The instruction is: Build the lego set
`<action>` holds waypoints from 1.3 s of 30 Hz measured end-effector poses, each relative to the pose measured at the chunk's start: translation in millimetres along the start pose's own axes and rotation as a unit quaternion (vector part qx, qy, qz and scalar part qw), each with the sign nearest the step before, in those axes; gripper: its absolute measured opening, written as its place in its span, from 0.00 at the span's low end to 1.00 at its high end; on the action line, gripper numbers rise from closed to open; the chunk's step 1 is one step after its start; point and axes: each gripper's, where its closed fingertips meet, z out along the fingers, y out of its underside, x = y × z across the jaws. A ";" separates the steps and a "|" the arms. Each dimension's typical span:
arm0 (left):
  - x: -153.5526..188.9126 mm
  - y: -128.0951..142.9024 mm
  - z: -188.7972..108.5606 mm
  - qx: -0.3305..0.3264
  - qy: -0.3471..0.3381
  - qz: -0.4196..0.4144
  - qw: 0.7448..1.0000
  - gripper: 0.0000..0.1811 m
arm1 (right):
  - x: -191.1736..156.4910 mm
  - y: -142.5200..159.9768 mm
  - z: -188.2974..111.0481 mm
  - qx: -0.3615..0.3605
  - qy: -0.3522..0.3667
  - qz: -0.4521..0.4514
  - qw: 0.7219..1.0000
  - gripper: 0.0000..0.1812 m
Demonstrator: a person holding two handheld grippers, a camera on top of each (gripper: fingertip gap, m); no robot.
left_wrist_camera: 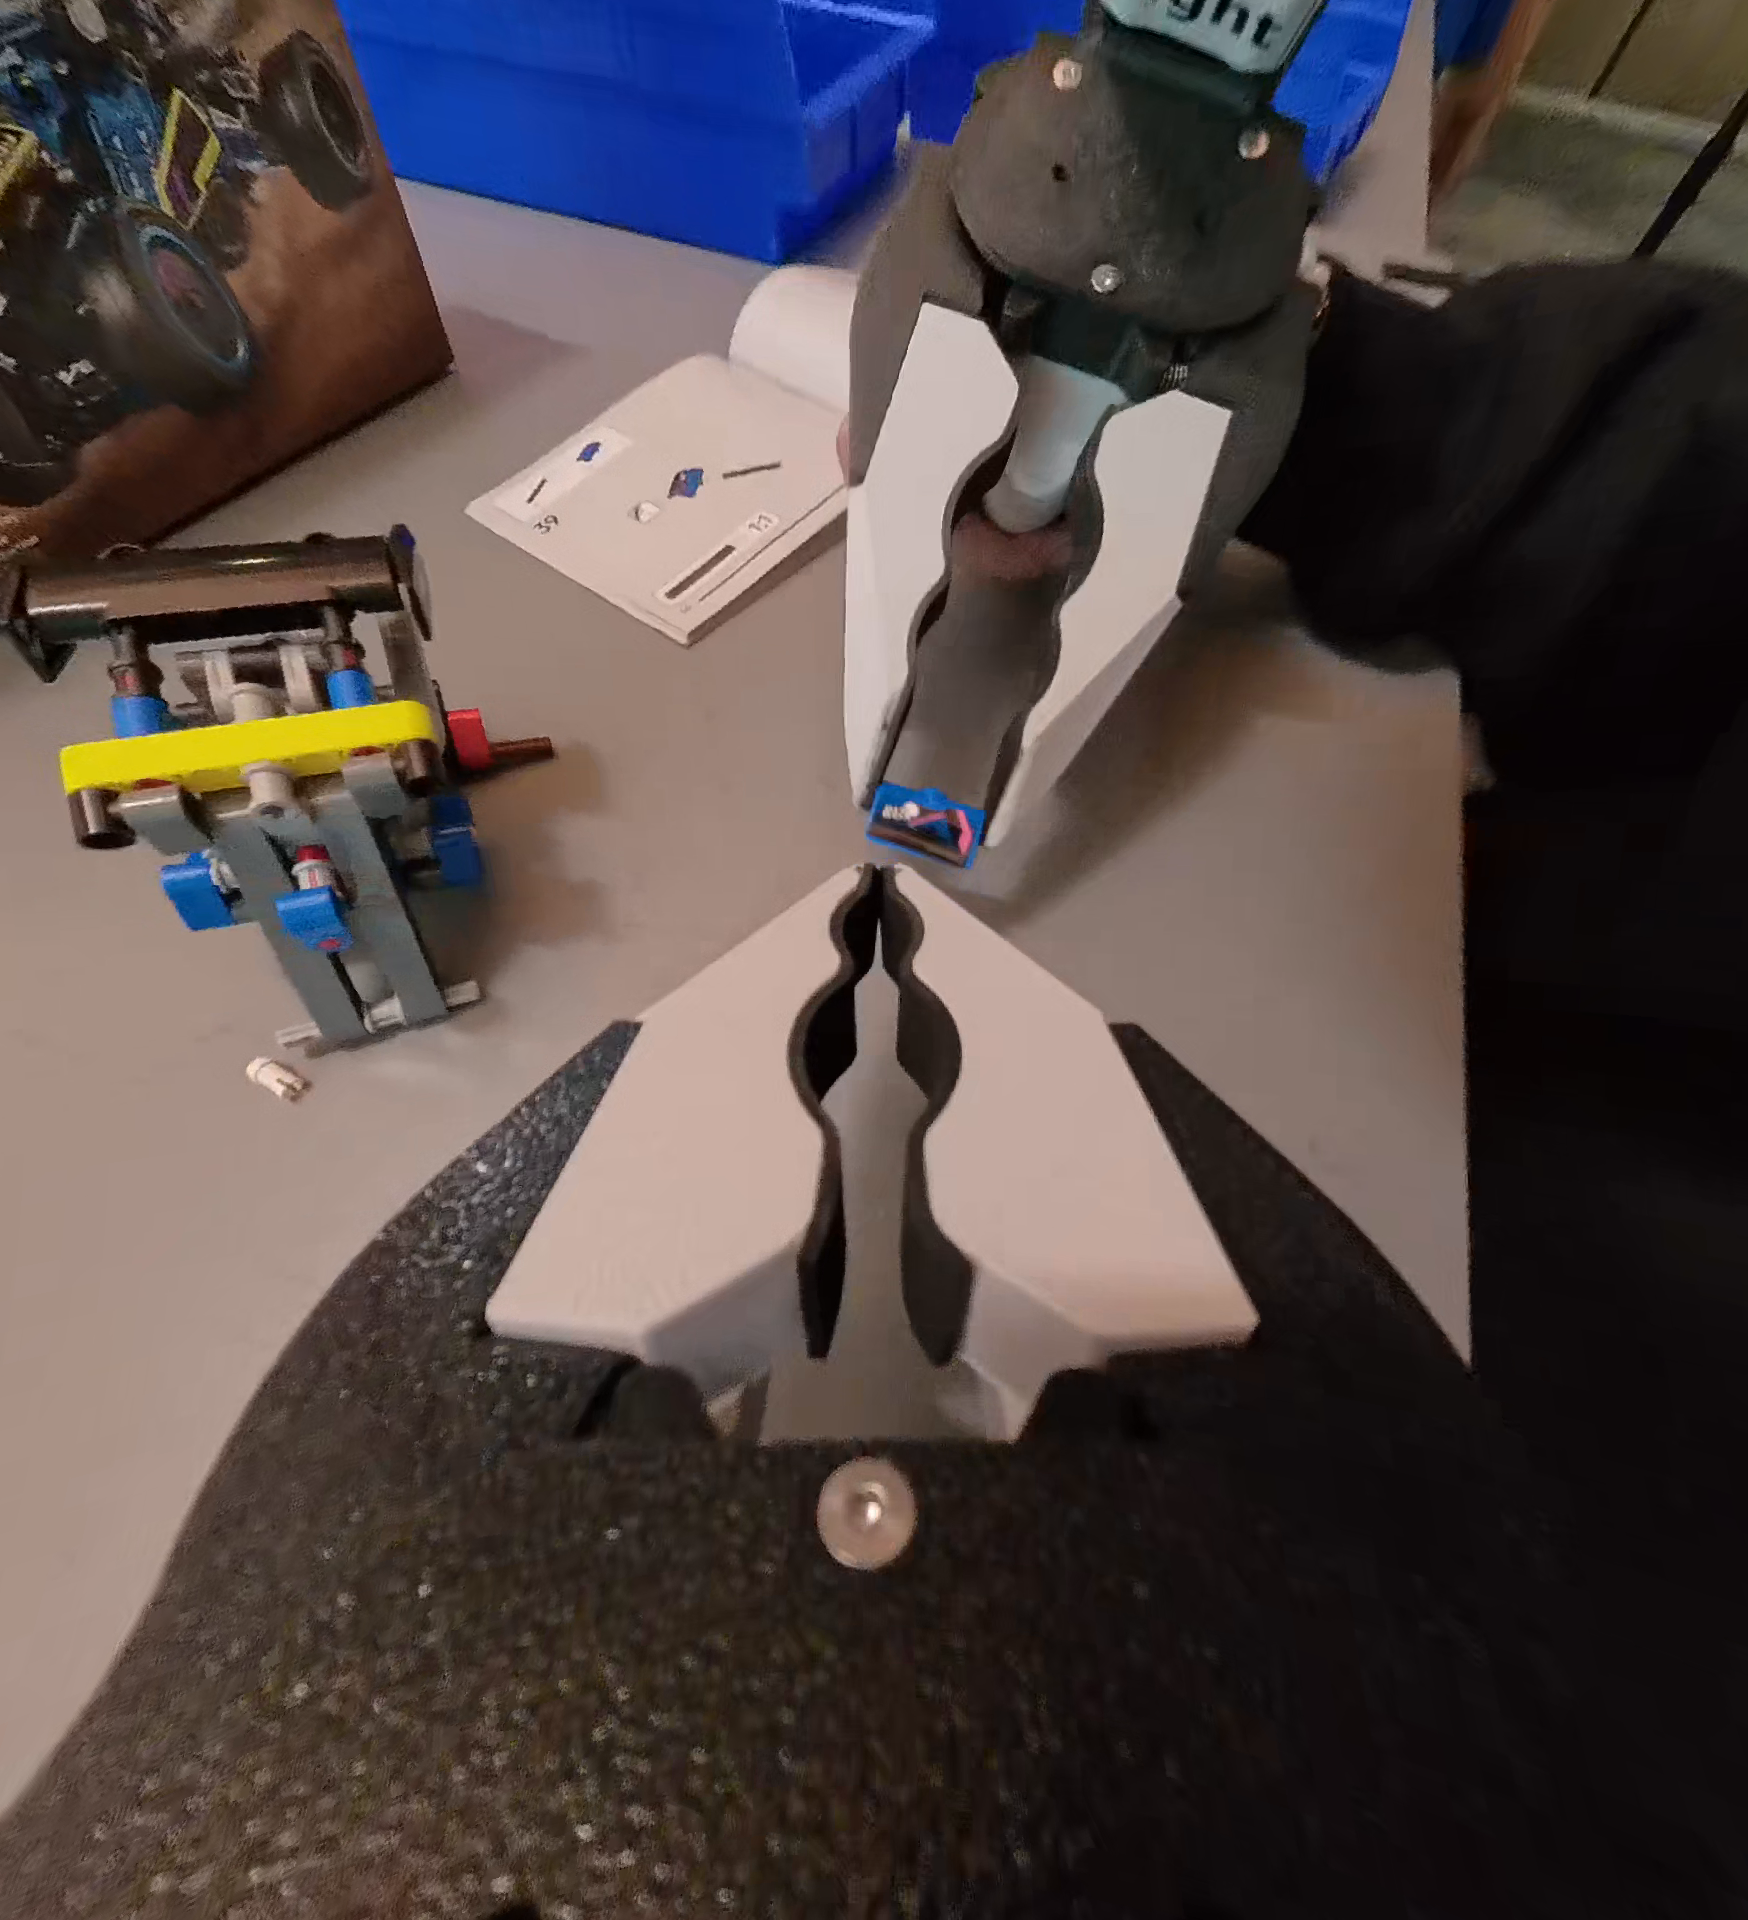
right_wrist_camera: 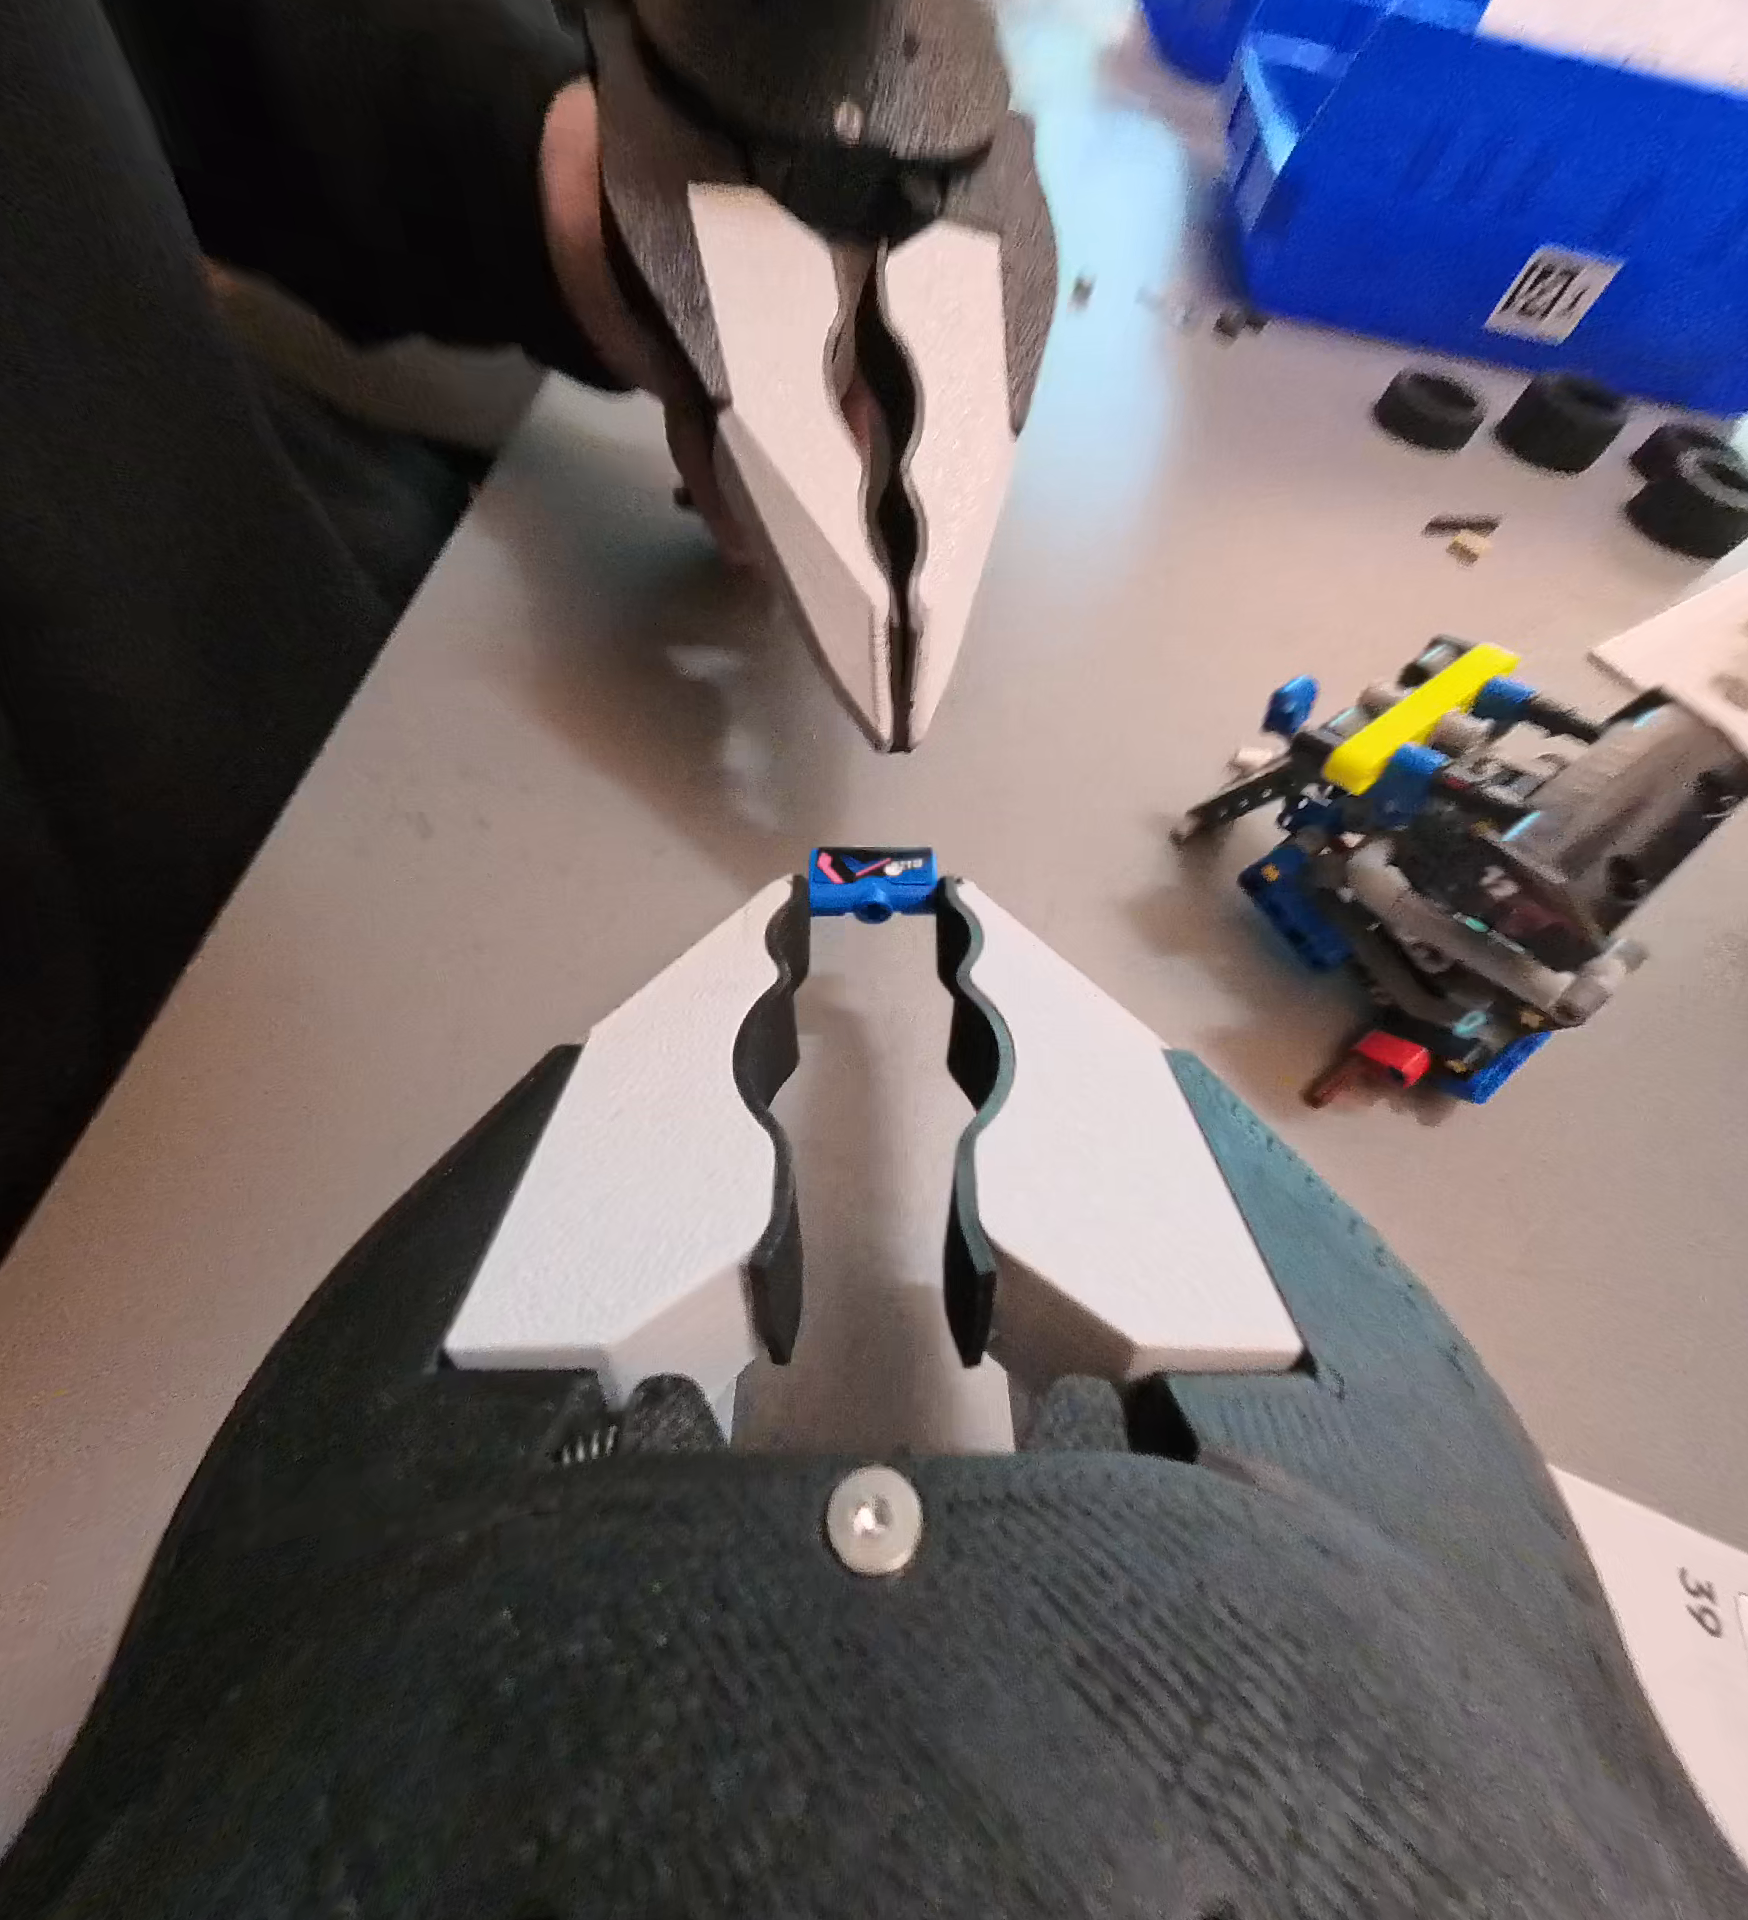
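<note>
My right gripper (right_wrist_camera: pixel 875 894) is shut on a small blue printed brick (right_wrist_camera: pixel 872 881), held at the fingertips above the grey table (right_wrist_camera: pixel 434 935). The same brick (left_wrist_camera: pixel 925 821) shows in the left wrist view between the right gripper's tips (left_wrist_camera: pixel 927 831). My left gripper (left_wrist_camera: pixel 875 878) is shut and empty, its tips pointing at the brick just short of it; it also shows in the right wrist view (right_wrist_camera: pixel 896 743). The partly built model (left_wrist_camera: pixel 257 769) with a yellow beam stands on the table to the left, apart from both grippers; it also shows in the right wrist view (right_wrist_camera: pixel 1472 883).
The open instruction booklet (left_wrist_camera: pixel 662 499) lies behind the grippers. The set's box (left_wrist_camera: pixel 143 270) stands at the back left, blue bins (left_wrist_camera: pixel 641 114) at the back. A small white pin (left_wrist_camera: pixel 278 1077) lies by the model. Black tyres (right_wrist_camera: pixel 1566 447) sit near a blue bin (right_wrist_camera: pixel 1535 197). Both grippers' tips are close together, under 4 cm apart. The small white pin (left_wrist_camera: pixel 278 1077) is about 12 centimeters from my left fingertips. The right camera catches it too, in the right wrist view (right_wrist_camera: pixel 1253 764).
</note>
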 end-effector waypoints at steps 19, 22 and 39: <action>16.5 -19.4 6.9 0.024 0.084 -0.186 0.979 0.17 | 3.9 -29.8 -17.3 0.114 0.024 -0.002 0.993 0.13; 26.9 -22.8 6.9 0.041 0.144 -0.240 0.959 0.12 | 2.1 -30.6 -14.8 0.112 0.029 -0.023 0.993 0.13; 38.3 -18.9 8.9 0.031 0.234 -0.358 0.903 0.05 | -7.1 -28.3 -7.3 0.018 0.059 -0.144 0.988 0.13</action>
